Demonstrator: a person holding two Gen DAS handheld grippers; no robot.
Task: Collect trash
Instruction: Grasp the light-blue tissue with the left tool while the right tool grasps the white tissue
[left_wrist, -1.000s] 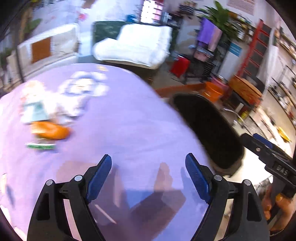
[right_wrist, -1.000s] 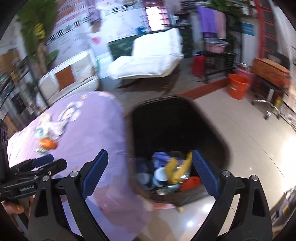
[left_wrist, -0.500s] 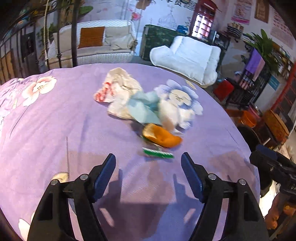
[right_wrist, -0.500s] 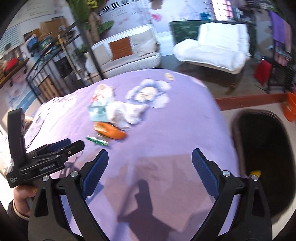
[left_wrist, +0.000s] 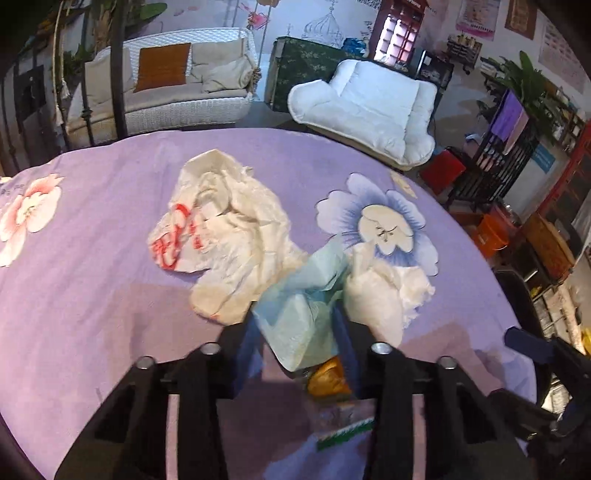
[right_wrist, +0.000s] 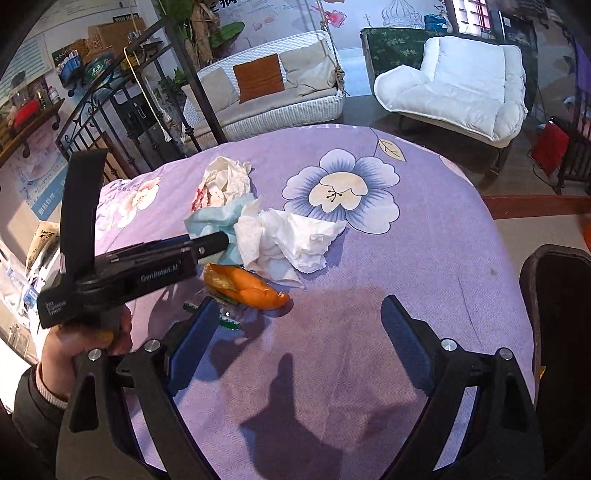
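Right now the left gripper (left_wrist: 295, 354) has its blue pads on either side of a pale blue paper napkin (left_wrist: 299, 314), and its jaws are closing on it; from the left wrist view the pads look to be against the paper, though I cannot tell how firmly they bite. The right gripper (right_wrist: 299, 332) hangs over bare cloth with its fingers spread wide and nothing between them, narrowing a little.

Just beside the blue napkin lie the other scraps: a white crumpled tissue (right_wrist: 288, 240) touching it on the right, a larger crumpled wrapper with red print (left_wrist: 221, 229) on its far left, an orange snack bag (right_wrist: 243, 286) at the near side, and a small green strip (right_wrist: 229, 323) closest to the fingers. All of it sits on the purple flowered tablecloth (right_wrist: 424, 240) of a round table. The black bin (right_wrist: 557, 295) stands on the floor off the table's right edge, well apart from the pile.

By my judgement the step in hand is the pick-up of the blue napkin, with several pieces yet to clear. Next, the left hand needs a firm pinch, then a lift clear of the tissue so it does not drag along, and a carry across to the bin. The right hand is placed to take the orange bag or the tissue.
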